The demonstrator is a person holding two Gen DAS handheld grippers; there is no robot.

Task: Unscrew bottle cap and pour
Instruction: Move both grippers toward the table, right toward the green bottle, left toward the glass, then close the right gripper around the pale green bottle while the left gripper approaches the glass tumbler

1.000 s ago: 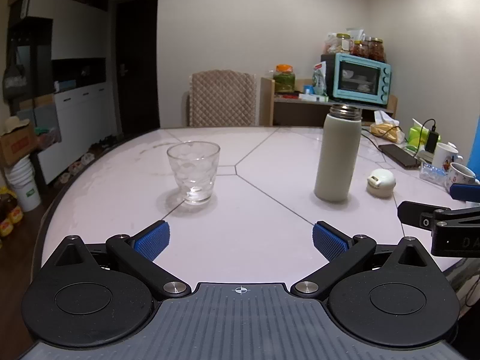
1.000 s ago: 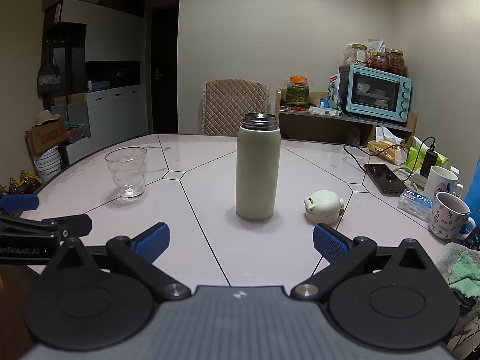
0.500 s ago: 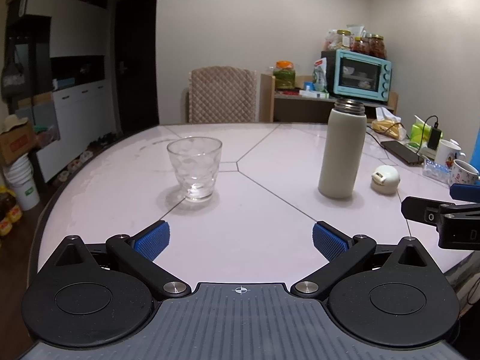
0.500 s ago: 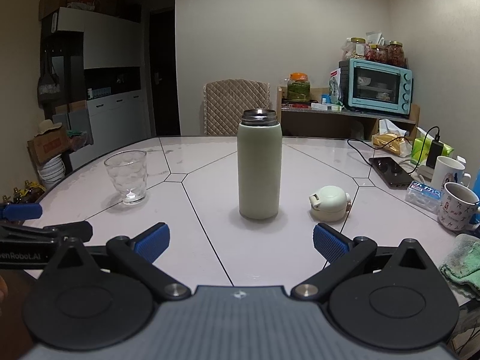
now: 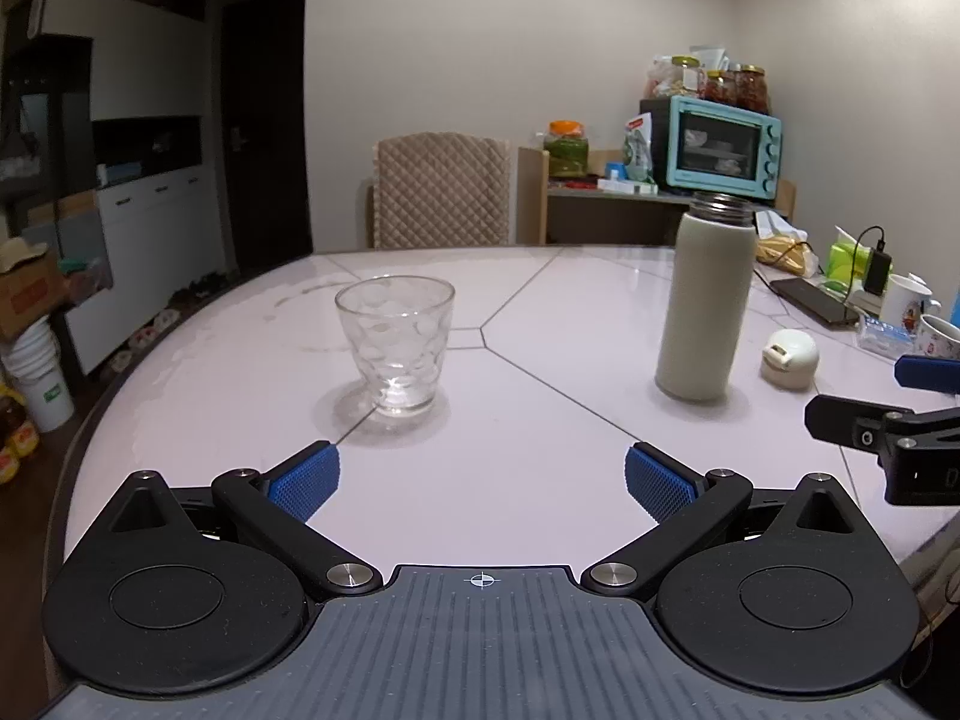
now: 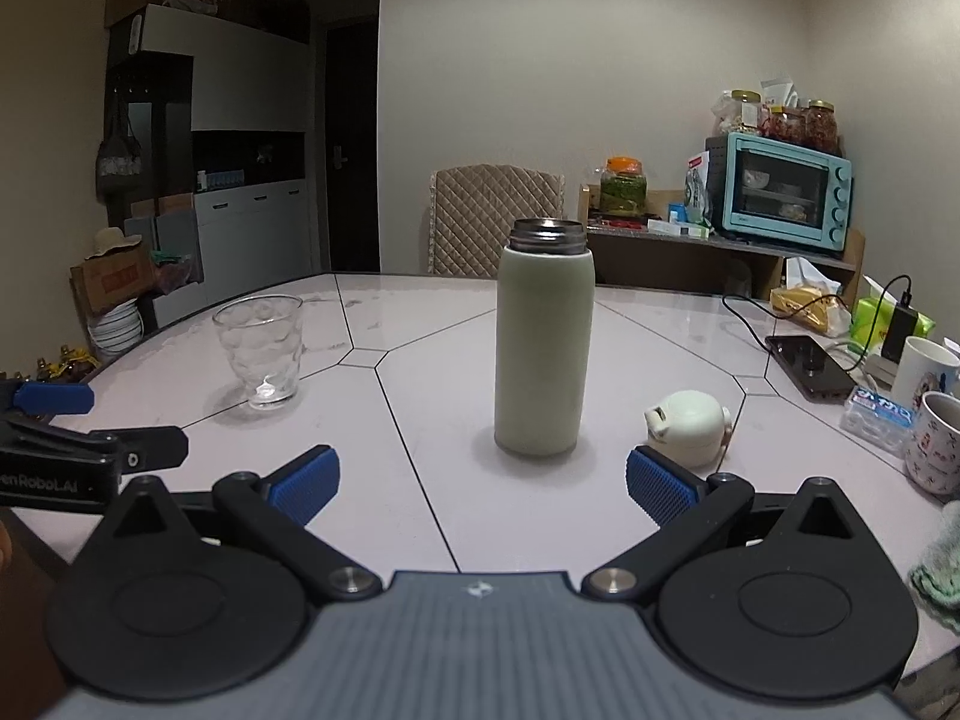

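A pale green bottle (image 6: 543,342) stands upright and uncapped on the white table (image 6: 420,510), its metal mouth open. It also shows in the left wrist view (image 5: 705,300). Its round cap (image 6: 690,427) lies on the table to the bottle's right, and shows in the left wrist view (image 5: 789,358). A clear glass (image 5: 393,354) stands left of the bottle, seemingly empty; it also shows in the right wrist view (image 6: 261,351). My left gripper (image 5: 478,480) is open and empty, short of the glass. My right gripper (image 6: 480,483) is open and empty, just short of the bottle.
At the right edge of the table are a black phone (image 6: 810,365), a charger with cable (image 6: 897,324), two mugs (image 6: 927,369), a small packet (image 6: 879,417) and a green cloth (image 6: 939,564). A quilted chair (image 6: 495,222) stands behind the table. A shelf holds a teal oven (image 6: 783,192).
Both grippers have drifted slightly; the bottle and cap sit a little nearer in the right wrist view. Both stay open and empty. Bottle, cap and glass have not moved.
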